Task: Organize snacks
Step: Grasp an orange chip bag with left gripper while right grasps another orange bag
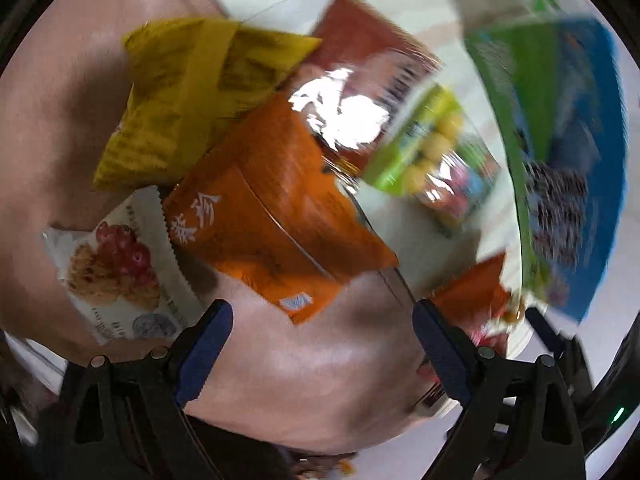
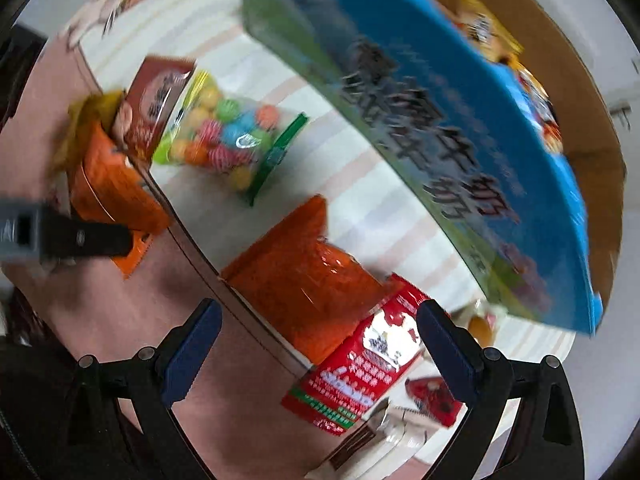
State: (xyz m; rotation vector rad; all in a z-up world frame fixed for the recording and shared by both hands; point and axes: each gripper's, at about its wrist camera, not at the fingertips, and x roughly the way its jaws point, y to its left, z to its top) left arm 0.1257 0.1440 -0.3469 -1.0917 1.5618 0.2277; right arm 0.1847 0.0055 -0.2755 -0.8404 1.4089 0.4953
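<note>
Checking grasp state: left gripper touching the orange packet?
Apart. In the left wrist view, the open left gripper shows bare pink surface between its fingertips and the orange packet; nothing sits between them.

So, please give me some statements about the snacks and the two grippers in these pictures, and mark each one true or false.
1. The left gripper is open and holds nothing. True.
2. The bag of coloured candy balls lies on the striped cloth. True.
3. The right gripper is shut on the red packet. False: its jaws stand wide apart, with the packet seen between them, and no grip shows.
4. The big box is yellow. False: it is blue with a green side.
5. A yellow packet lies partly under the orange packet. True.
</note>
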